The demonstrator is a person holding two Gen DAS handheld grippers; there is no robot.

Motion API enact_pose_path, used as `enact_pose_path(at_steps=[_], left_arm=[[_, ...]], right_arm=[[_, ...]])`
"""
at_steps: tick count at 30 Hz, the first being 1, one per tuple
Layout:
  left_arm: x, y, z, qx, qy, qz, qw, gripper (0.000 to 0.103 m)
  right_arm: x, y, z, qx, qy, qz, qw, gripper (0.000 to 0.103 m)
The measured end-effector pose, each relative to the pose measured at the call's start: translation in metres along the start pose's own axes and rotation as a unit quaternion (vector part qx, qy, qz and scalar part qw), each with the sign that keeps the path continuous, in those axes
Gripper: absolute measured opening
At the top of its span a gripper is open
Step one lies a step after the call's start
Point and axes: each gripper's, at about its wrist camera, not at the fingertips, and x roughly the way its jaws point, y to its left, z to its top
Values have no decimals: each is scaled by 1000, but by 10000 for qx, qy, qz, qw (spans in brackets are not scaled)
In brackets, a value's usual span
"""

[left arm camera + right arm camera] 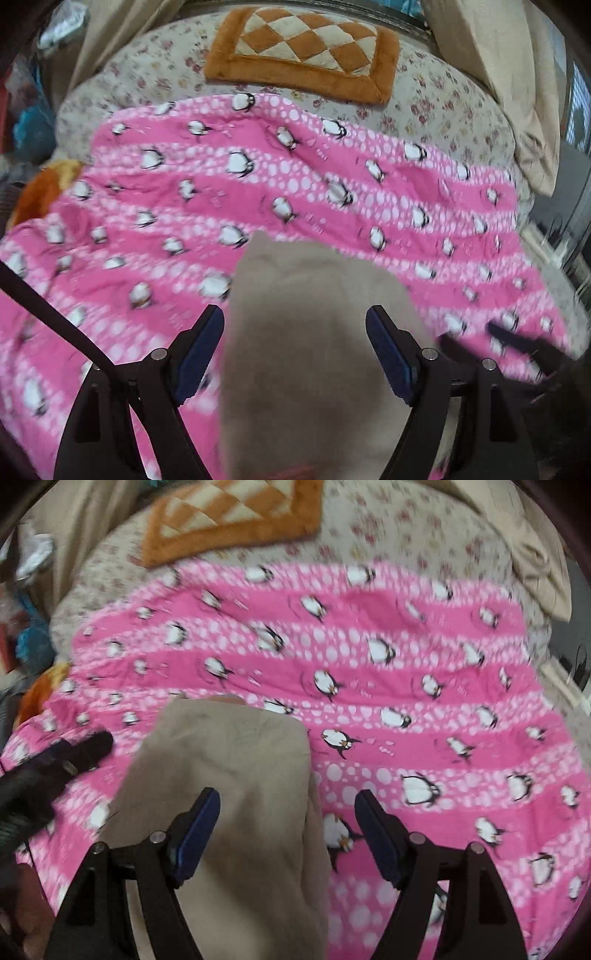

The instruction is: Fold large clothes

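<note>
Beige garment (229, 775) soft, limp, folded on bed (443, 99); grip corners. Both hand-held grippers (295, 354) (288, 834) released, empty.

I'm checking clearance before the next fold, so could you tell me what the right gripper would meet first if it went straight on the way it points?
Most likely the beige garment, which lies between the open fingers of the right gripper, on the pink penguin blanket. The depth is hard to judge.

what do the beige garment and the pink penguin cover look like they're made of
Beige garment: seemingly a soft matte woven or knit cloth, with gentle creases and no sheen. Pink penguin cover: probably a plush printed fleece, from its fuzzy, puffy surface; blur leaves both uncertain.
</note>
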Motion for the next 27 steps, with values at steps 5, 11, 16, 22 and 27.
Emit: enact_pose_path(at_steps=[5,11,16,22,27], left_arm=[[-44,17,-51,-122,230,121,9996,62],[-75,19,-102,-373,602,52,9975,62],[-72,-2,-130,-101,959,209,9951,62],[-76,-12,-132,82,845,368,9957,62],[-77,-9,-129,52,838,367,9958,62]], right_arm=[[-71,-14,-49,-188,-310,385,9986,86],[-103,-46,-110,283,-92,341,9990,86],[-113,-40,-126,33,-88,406,9991,86],[-111,-36,-129,-93,-84,279,9995,86],[-106,-28,-130,-285,-9,113,9995,86]])
